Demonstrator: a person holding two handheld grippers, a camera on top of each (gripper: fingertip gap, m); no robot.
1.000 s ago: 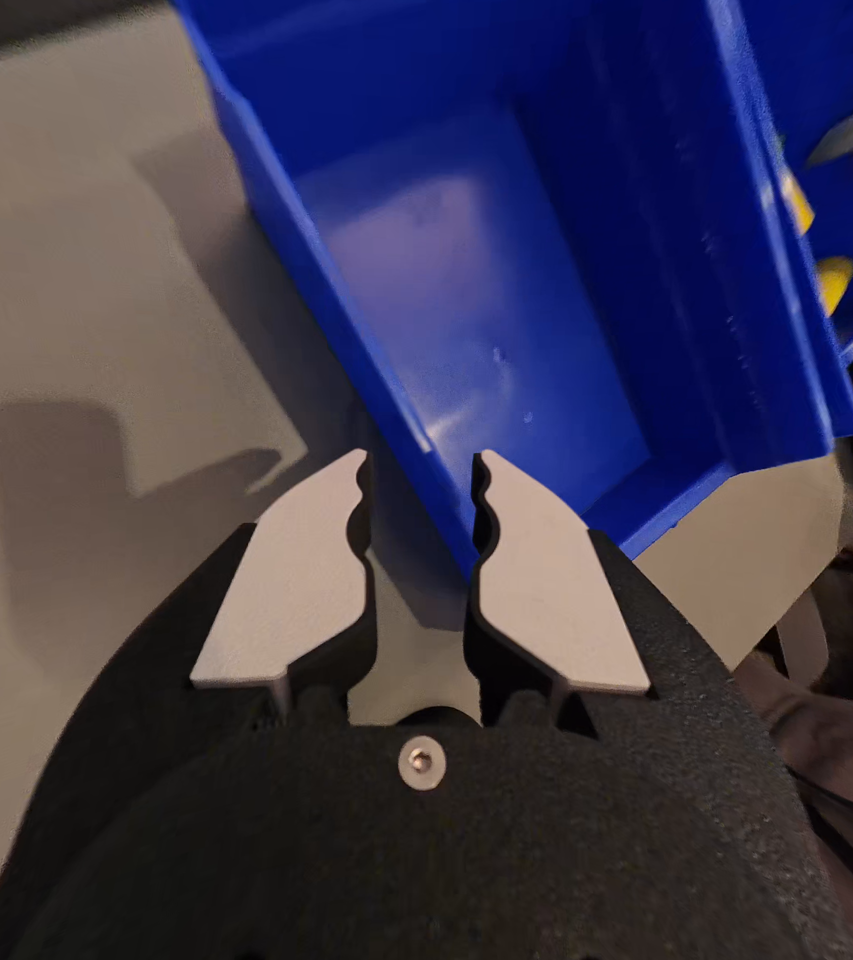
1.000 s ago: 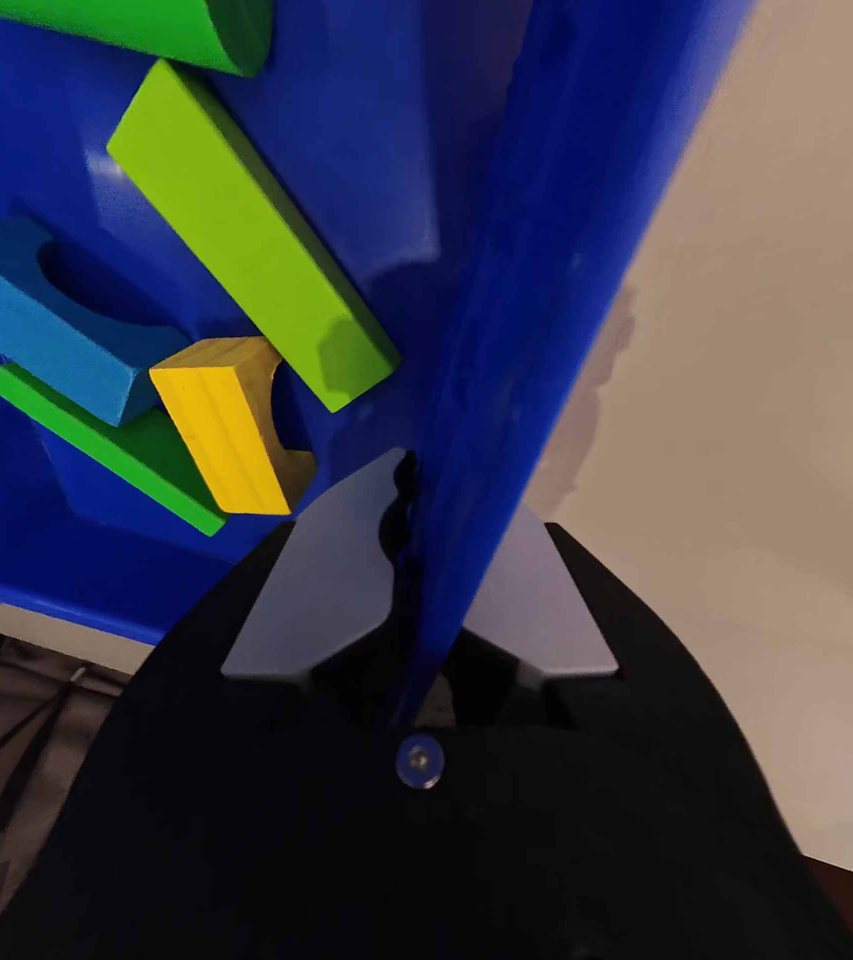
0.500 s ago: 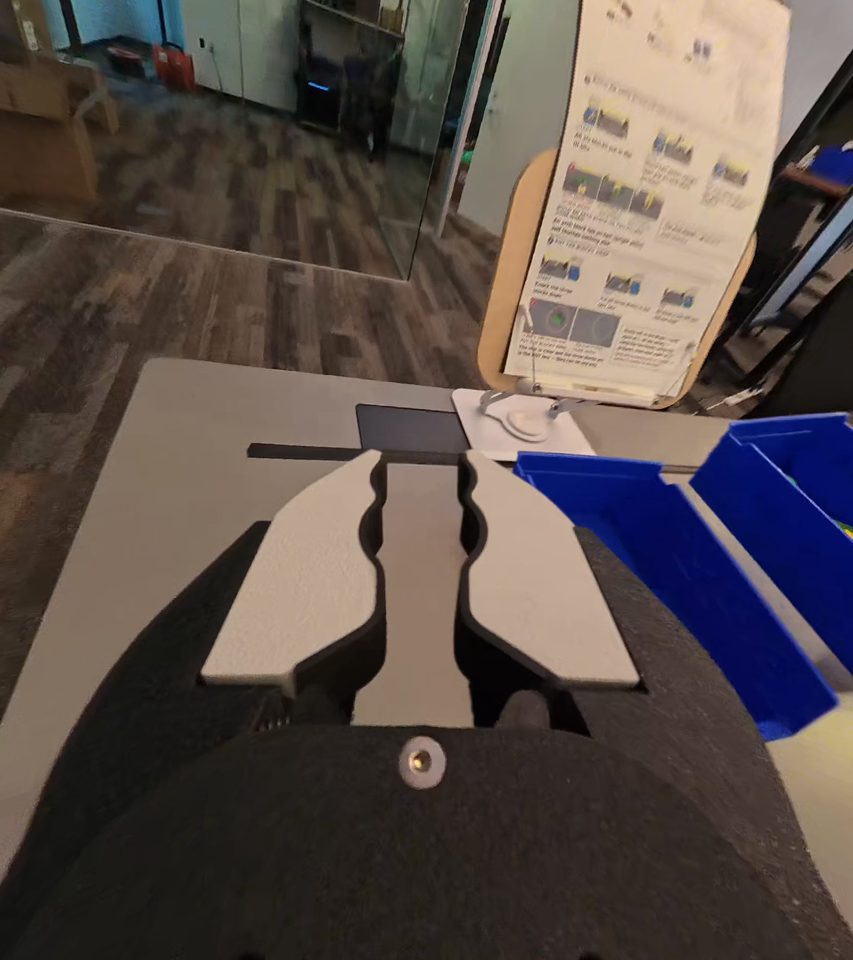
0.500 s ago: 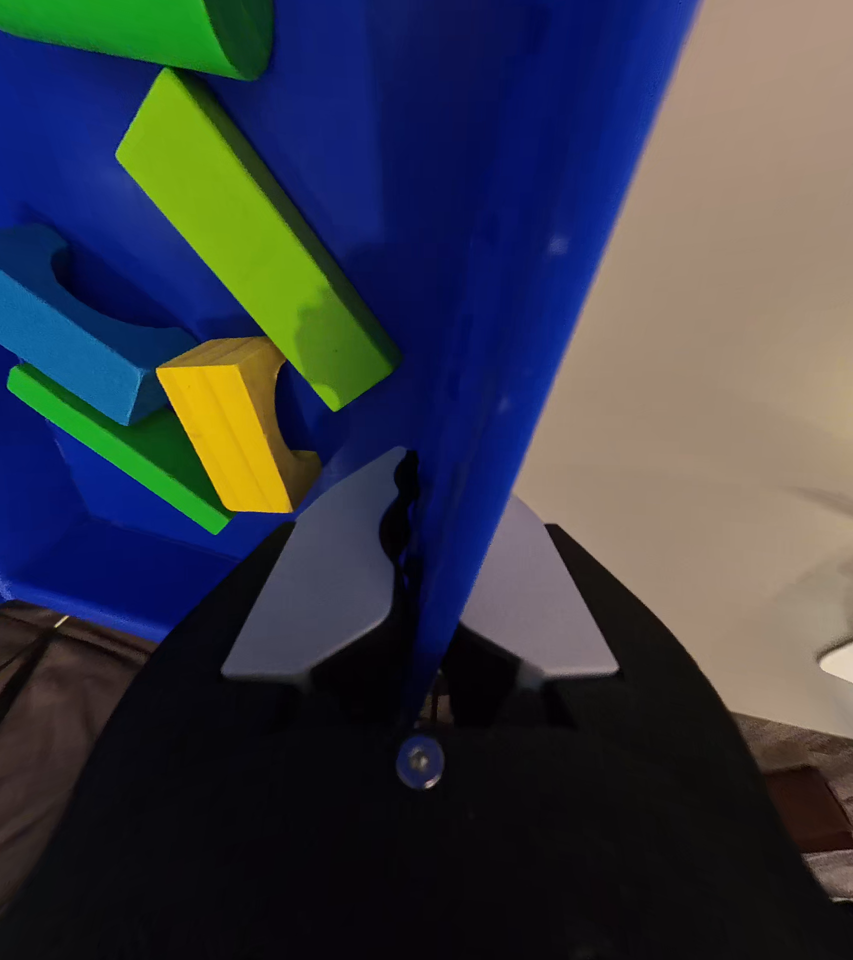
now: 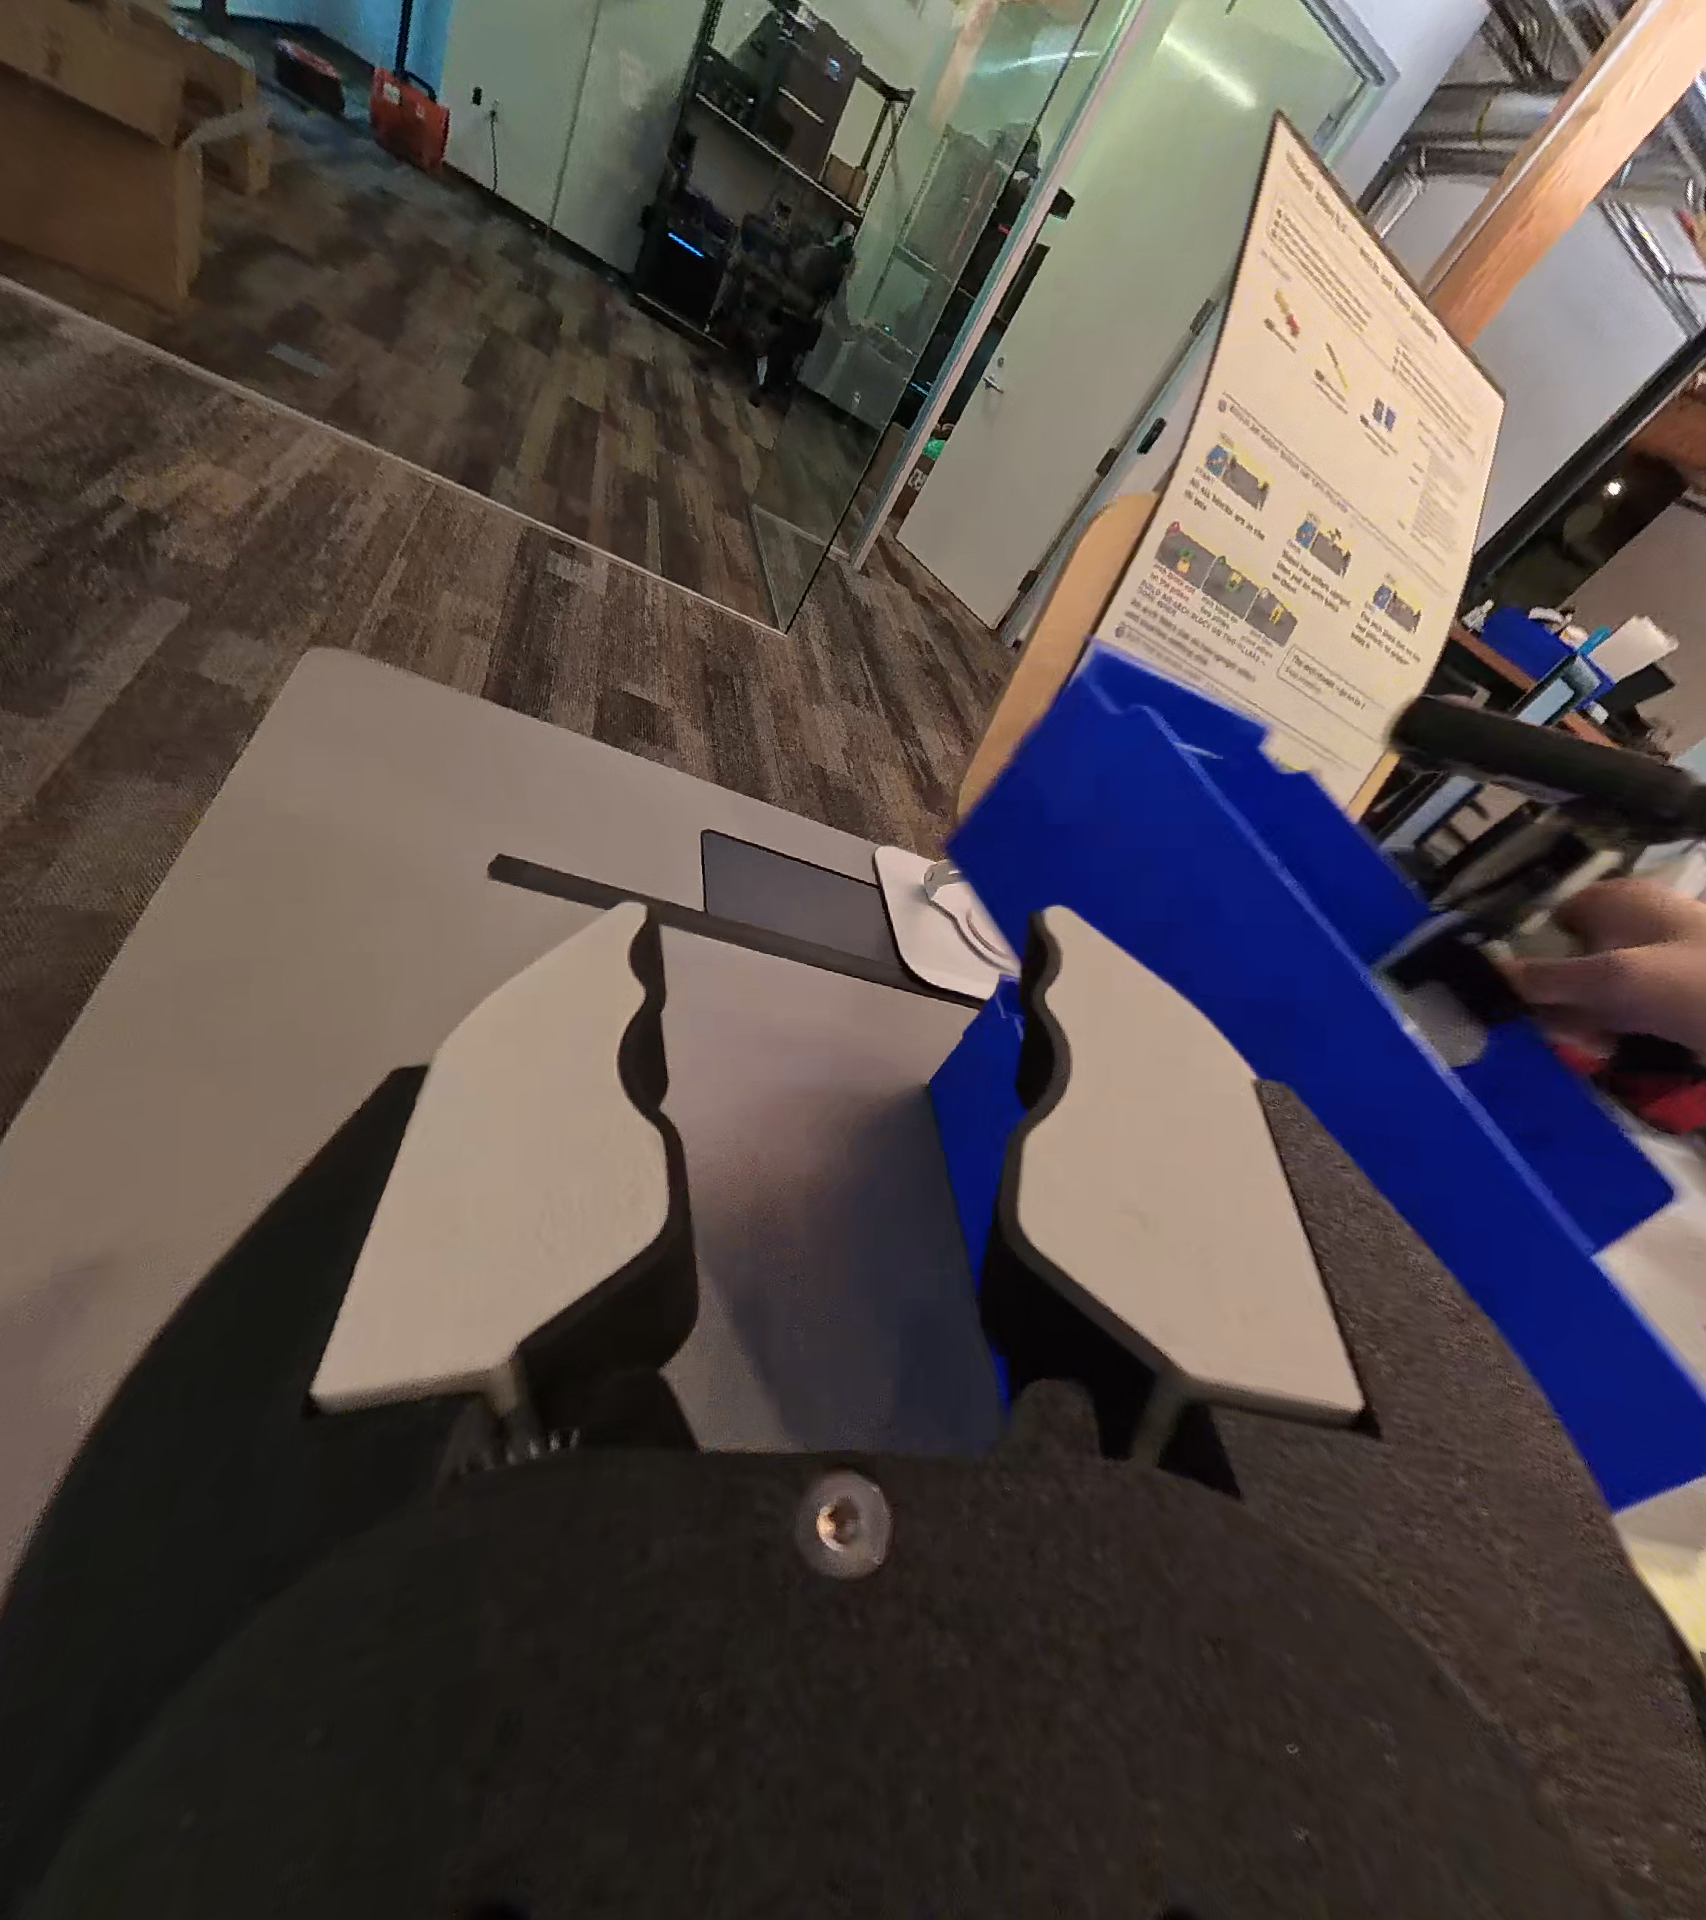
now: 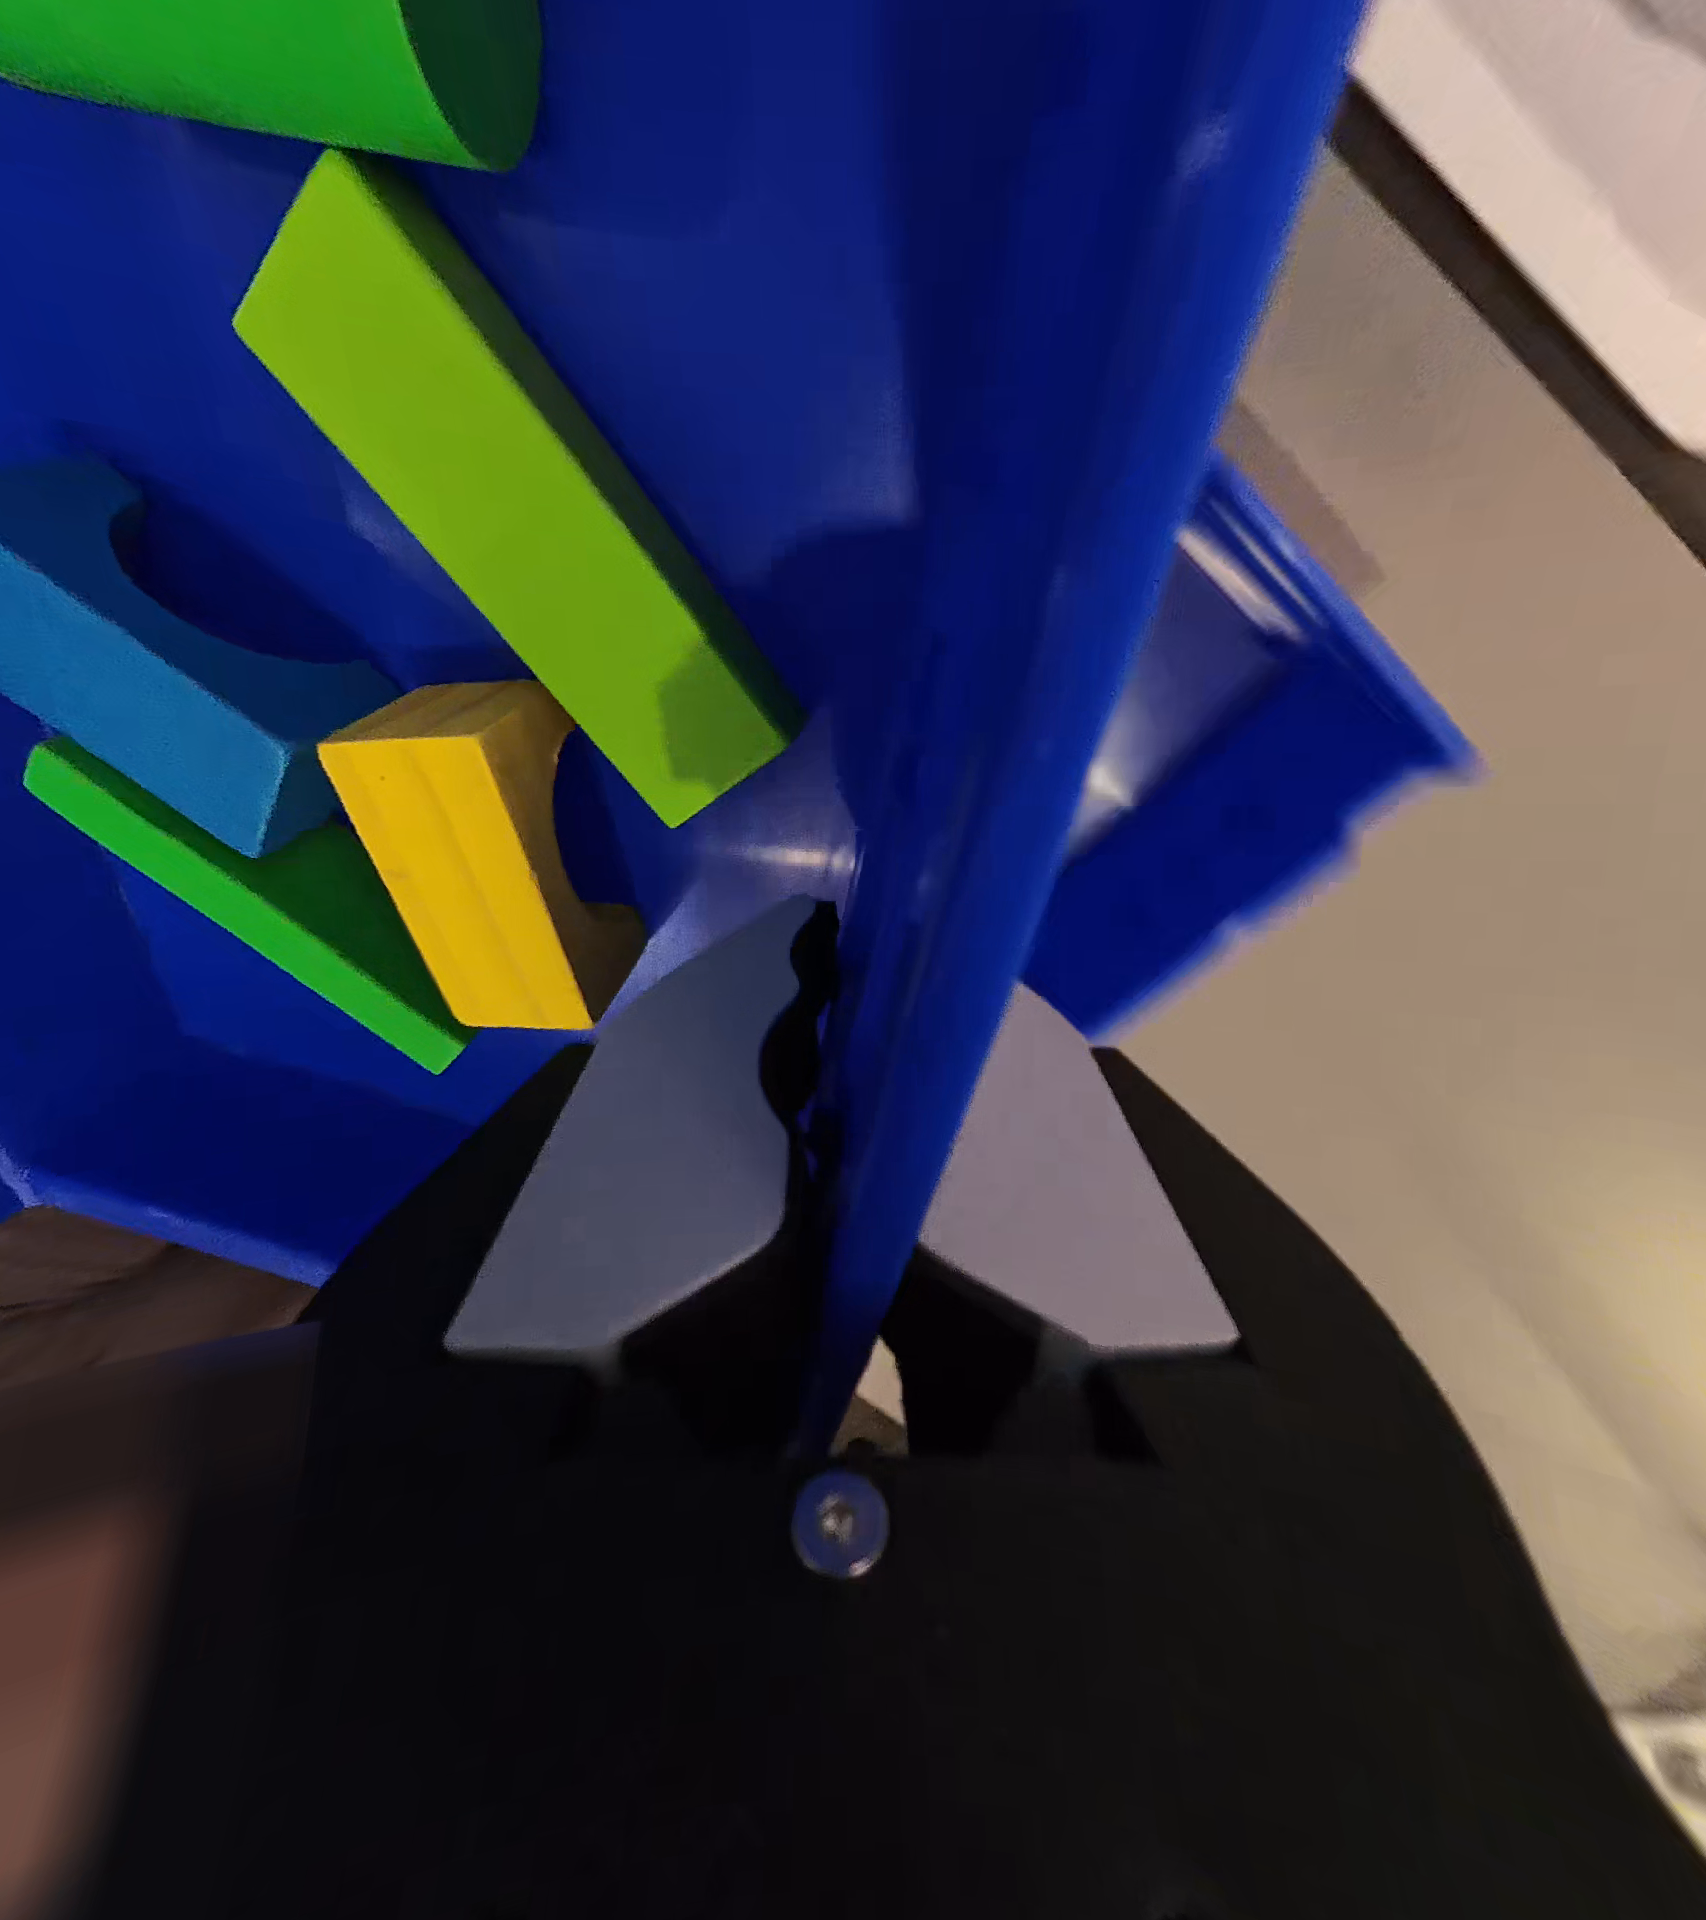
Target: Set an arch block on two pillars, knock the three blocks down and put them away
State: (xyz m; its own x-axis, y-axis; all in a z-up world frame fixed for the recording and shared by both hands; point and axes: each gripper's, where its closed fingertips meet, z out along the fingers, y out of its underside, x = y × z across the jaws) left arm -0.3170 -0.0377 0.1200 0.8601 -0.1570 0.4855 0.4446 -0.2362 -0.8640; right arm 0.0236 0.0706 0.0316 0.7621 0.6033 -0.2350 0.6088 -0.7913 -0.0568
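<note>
Clamped on the side wall of a blue bin, the right gripper's jaws hold it pinched between them, one finger inside and one outside, and the bin hangs tilted above the grey table. The left gripper hovers over the table with its jaws spread and nothing between them. From the left wrist view the lifted bin shows on the right, with a hand gripping the right tool behind it. A second bin sits lower, just past the held wall; it looks empty as far as I can see. An instruction board stands at the table's far edge.

Inside the held bin lie the blocks: a long lime plank, a green plank, a blue arch resting across it, a yellow arch against them, and a green half-round at the top edge.

My guess is the step is tipping the blocks out so the build can start. To do it well, keep the pinch firm, since a thin wall can slip or flex. Tilt slowly and low over the table's open middle, so the blocks slide rather than bounce off the edge. Keeping the free gripper clear of the pour looks wise, ready to pick pillars.
</note>
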